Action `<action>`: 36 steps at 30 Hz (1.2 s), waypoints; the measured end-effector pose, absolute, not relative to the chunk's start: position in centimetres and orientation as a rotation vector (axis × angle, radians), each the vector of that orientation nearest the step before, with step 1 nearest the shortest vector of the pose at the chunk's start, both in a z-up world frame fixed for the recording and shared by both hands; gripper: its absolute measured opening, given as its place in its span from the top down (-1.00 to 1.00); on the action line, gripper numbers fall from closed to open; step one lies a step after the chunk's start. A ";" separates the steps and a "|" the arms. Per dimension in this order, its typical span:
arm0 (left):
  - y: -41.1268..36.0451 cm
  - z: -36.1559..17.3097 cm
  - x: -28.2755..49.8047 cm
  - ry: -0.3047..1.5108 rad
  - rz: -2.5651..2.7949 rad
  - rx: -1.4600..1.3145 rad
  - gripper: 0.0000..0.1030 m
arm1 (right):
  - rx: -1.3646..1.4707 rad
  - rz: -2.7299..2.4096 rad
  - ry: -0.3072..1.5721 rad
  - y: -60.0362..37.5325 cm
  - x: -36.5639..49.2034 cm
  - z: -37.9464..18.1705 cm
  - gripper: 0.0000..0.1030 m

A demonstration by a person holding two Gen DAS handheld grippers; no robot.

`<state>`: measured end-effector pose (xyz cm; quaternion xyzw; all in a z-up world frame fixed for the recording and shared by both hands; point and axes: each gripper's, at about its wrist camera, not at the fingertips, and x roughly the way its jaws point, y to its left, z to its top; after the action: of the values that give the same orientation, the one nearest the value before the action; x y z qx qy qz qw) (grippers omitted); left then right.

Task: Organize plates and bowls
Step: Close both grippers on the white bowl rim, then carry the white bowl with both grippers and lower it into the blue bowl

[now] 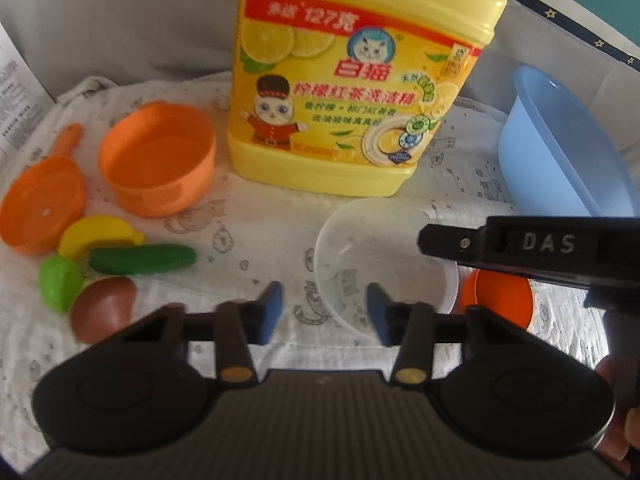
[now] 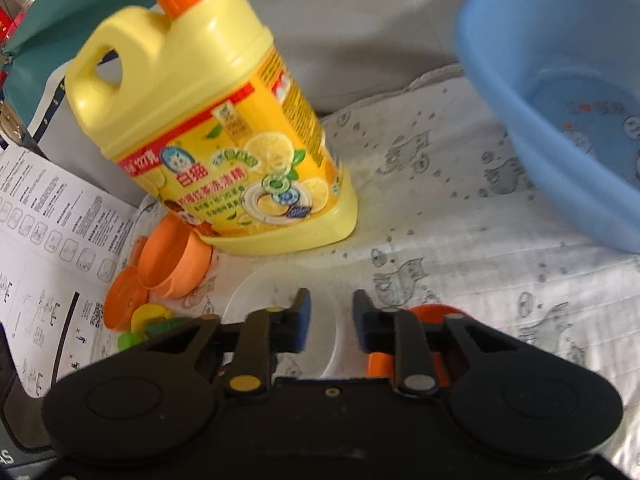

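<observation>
A clear plastic bowl [image 1: 380, 264] sits on the patterned cloth just ahead of my left gripper [image 1: 325, 312], which is open with the bowl's near left rim between its blue pads. An orange plate [image 1: 500, 296] lies right of the bowl, partly under the right gripper's body [image 1: 528, 248]. In the right wrist view my right gripper [image 2: 331, 320] is open over the clear bowl's right rim [image 2: 256, 296], with the orange plate [image 2: 432, 312] under its right finger. An orange bowl [image 1: 158, 160] and an orange toy pan [image 1: 44, 208] sit at the left.
A big yellow detergent bottle [image 1: 356, 80] stands behind the clear bowl. A blue basin [image 2: 560, 100] sits at the right. Toy banana [image 1: 100, 236], cucumber [image 1: 142, 258], green piece [image 1: 60, 282] and brown piece [image 1: 104, 308] lie at the left. A printed sheet [image 2: 52, 240] lies far left.
</observation>
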<state>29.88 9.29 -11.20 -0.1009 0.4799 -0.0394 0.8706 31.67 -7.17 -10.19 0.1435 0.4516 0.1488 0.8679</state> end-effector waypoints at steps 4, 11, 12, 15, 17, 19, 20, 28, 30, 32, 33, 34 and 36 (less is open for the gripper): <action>8.8 -11.3 29.8 1.010 -0.097 -0.182 0.56 | 0.299 0.308 0.943 -6.7 31.3 -10.3 0.81; 8.6 -9.9 28.2 1.005 -0.096 -0.168 0.56 | 0.305 0.311 0.938 -7.0 29.3 -9.2 0.81; 8.5 -9.6 27.9 1.004 -0.095 -0.164 0.56 | 0.303 0.312 0.936 -6.9 28.9 -8.9 0.81; 8.6 -8.6 26.7 0.999 -0.096 -0.155 0.56 | 0.300 0.318 0.928 -6.9 27.5 -8.1 0.81; 8.5 -8.1 25.7 0.997 -0.094 -0.152 0.56 | 0.300 0.320 0.926 -7.2 26.4 -7.5 0.81; 8.4 -7.5 24.6 0.993 -0.091 -0.150 0.56 | 0.293 0.324 0.921 -7.1 25.4 -7.0 0.81; 8.4 -7.2 23.9 0.992 -0.091 -0.151 0.56 | 0.289 0.325 0.918 -7.1 24.8 -6.8 0.81; 7.8 -5.3 19.0 0.994 -0.107 -0.145 0.56 | 0.278 0.333 0.917 -7.7 19.9 -5.5 0.81; 7.7 -4.8 17.6 0.992 -0.113 -0.143 0.56 | 0.275 0.333 0.916 -7.9 18.3 -5.2 0.81; 7.5 -4.3 16.2 0.987 -0.119 -0.142 0.56 | 0.280 0.331 0.918 -8.2 16.8 -5.0 0.81; 7.4 -4.1 15.6 0.983 -0.121 -0.140 0.56 | 0.281 0.332 0.919 -8.4 16.1 -5.0 0.81; 7.4 -3.8 14.9 0.980 -0.124 -0.140 0.56 | 0.284 0.332 0.921 -8.6 15.3 -5.0 0.81; 7.3 -3.3 13.5 0.974 -0.128 -0.142 0.56 | 0.291 0.334 0.924 -9.0 13.7 -5.2 0.81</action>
<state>13.51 7.30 -3.32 -0.0683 0.4673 -0.0613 0.8793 13.70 -8.97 -5.18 0.1391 0.4420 0.1598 0.8716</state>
